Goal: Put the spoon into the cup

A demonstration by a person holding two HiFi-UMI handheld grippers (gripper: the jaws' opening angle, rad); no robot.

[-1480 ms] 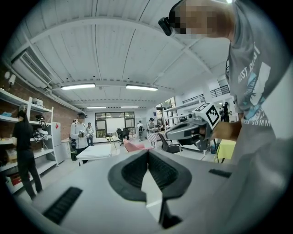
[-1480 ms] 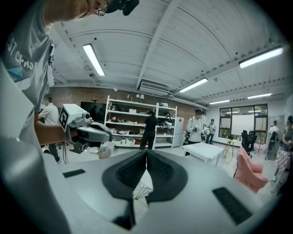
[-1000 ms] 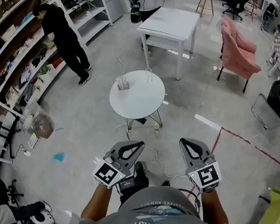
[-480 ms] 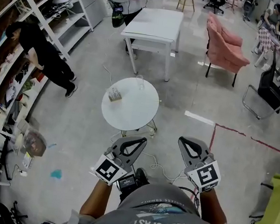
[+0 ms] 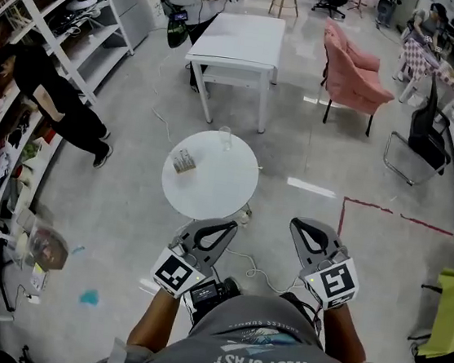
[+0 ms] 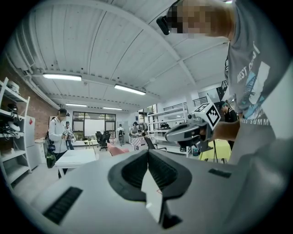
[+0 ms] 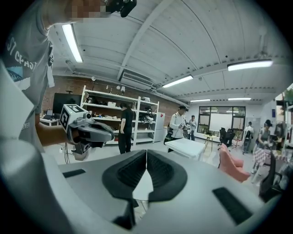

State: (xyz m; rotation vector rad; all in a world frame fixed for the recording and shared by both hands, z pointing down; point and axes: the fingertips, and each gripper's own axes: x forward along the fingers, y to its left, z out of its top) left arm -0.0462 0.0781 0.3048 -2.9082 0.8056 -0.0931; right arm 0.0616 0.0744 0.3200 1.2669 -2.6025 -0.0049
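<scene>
Clear cup point(image 5: 225, 138) faint, tiny on white table point(image 5: 209, 192).

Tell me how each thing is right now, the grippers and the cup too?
left gripper, shut, holding nothing
right gripper, shut, holding nothing
cup, upright on the table
holder, standing on the table, apart from the cup
table, standing ahead of both grippers
</scene>
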